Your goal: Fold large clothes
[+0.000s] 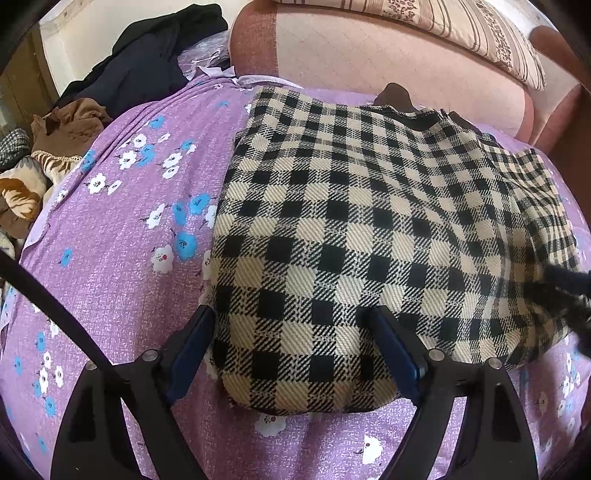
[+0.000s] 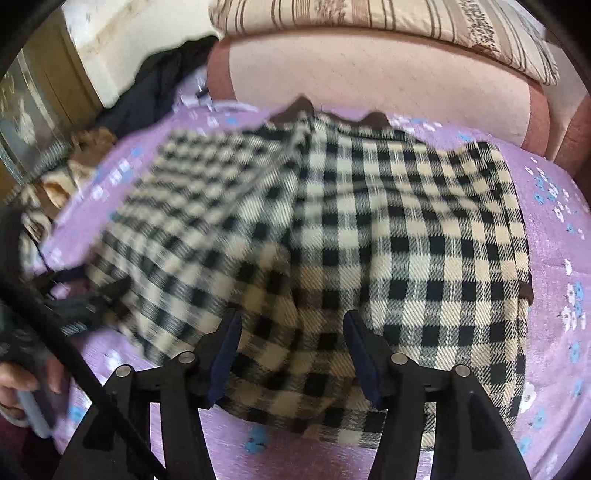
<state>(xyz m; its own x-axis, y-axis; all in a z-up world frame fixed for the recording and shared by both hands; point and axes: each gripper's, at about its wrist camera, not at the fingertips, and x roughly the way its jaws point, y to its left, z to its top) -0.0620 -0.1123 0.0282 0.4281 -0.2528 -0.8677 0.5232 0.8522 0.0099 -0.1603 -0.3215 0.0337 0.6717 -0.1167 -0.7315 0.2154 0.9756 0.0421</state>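
Observation:
A black-and-cream checked garment lies on the purple flowered bedsheet, its left side folded in. It also fills the right wrist view, partly blurred on the left. My left gripper is open, its fingers standing over the garment's near left corner, not closed on it. My right gripper is open over the garment's near edge, with cloth between the spread fingers. The other gripper shows as a dark blur at the right edge of the left wrist view.
A pink padded headboard and a striped pillow stand behind the garment. Dark clothes and brown and patterned clothes are piled at the bed's far left. A hand shows at lower left in the right wrist view.

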